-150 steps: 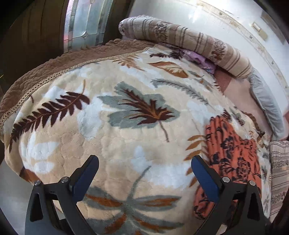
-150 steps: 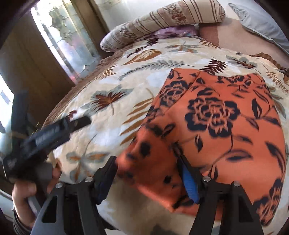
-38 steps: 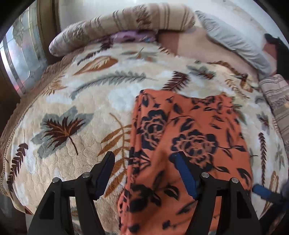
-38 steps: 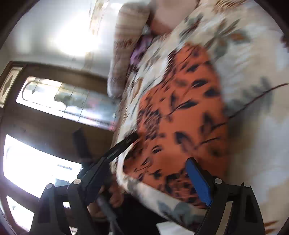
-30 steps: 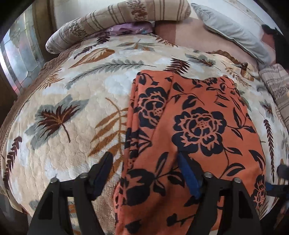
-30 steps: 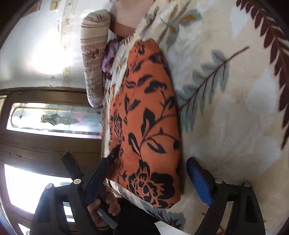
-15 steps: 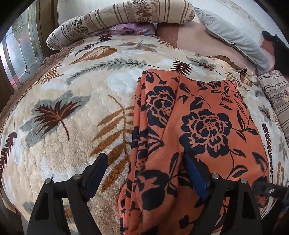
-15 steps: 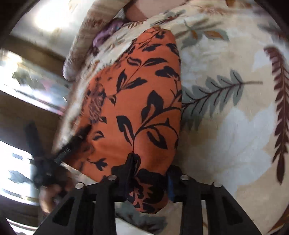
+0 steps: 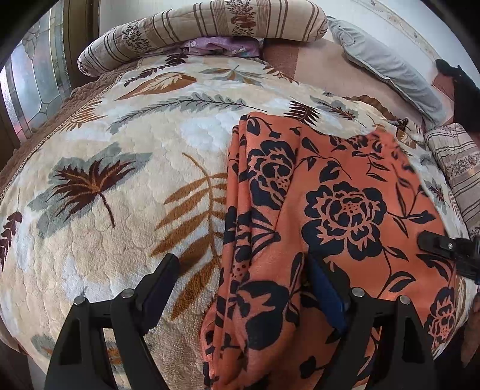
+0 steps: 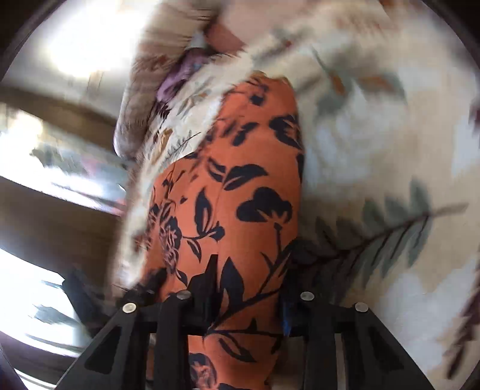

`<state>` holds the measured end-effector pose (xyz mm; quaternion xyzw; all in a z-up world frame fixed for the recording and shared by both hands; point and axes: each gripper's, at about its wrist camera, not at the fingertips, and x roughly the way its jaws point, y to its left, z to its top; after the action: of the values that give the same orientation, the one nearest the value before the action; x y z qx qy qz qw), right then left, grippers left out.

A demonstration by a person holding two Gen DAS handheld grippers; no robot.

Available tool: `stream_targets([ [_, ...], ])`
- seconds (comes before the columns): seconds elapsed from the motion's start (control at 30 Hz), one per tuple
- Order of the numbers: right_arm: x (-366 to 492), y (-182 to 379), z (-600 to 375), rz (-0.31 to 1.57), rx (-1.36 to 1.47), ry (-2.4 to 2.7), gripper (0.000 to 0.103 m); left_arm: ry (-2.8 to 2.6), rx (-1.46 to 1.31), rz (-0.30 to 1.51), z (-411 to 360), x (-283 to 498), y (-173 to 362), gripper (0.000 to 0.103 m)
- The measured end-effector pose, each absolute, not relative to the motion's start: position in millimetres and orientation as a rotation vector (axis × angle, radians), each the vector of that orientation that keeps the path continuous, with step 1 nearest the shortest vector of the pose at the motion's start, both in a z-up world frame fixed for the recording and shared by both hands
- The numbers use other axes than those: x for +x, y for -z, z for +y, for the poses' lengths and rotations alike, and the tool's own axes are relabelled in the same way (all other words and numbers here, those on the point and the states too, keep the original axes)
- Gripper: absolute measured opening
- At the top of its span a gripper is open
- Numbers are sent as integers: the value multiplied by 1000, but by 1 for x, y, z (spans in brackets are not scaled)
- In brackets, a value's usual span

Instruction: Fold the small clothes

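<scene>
Spread over the leaf-patterned plush blanket (image 9: 120, 180), the orange black-flowered garment (image 9: 345, 210) is pinched at six o'clock by the right gripper (image 10: 249, 288), whose jaws have just been closing; the left gripper (image 9: 240, 288) gapes, so lifting could skew the fold.

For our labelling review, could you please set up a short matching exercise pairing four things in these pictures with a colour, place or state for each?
Things:
1. left gripper
2. right gripper
3. striped bolster
4. grey pillow

Descriptions:
A. lies against the wall at the far right of the bed
B. jaws wide open, straddling the left edge of the orange floral garment
C. has just been closing, and now pinches a bunched corner of the garment
D. lies along the far end of the leaf-patterned blanket, over something purple

Pairs: 1-B, 2-C, 3-D, 4-A
</scene>
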<state>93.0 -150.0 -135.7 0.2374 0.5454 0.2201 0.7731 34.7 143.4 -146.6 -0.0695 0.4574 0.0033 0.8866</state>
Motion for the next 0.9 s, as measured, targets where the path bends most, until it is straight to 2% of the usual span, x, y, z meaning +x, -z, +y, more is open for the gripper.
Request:
stream_targets([
  [0.07,93,136,-131,1194,366,-441,34,-11,-138,951,142,35,147,89],
  [0.1,96,144,-132,1218,381,-436,35,-11,-136,950,142,36,147,89],
  [0.13,101,151,-140,1220,476,-445,41,-11,-133,950,142,36,147,89],
  [0.17,101,154,-149,1227,555,-455,52,-10,-133,949,142,36,146,89],
  [0.23,97,152,-166,1204,660,-459,68,-7,-140,949,144,35,147,89],
  [0.3,93,147,-182,1146,750,-472,72,-5,-143,949,144,35,147,89],
  [0.33,94,147,-190,1125,801,-467,77,-6,-142,949,144,36,147,89],
  [0.47,118,176,-194,1188,927,-469,76,-8,-139,950,144,36,147,90],
  [0.5,125,186,-190,1219,926,-477,66,-6,-141,950,145,36,148,90],
  [0.53,127,186,-185,1217,905,-487,32,-5,-141,950,145,36,148,90],
  [0.67,110,143,-146,1106,549,-423,32,-10,-148,951,147,35,150,91],
  [0.73,114,158,-147,1173,513,-372,40,-7,-149,953,147,36,149,91],
  [0.8,111,161,-161,1175,584,-333,69,-2,-162,959,149,35,147,91],
  [0.9,93,136,-164,1094,485,-290,69,26,-254,957,162,24,134,84],
])
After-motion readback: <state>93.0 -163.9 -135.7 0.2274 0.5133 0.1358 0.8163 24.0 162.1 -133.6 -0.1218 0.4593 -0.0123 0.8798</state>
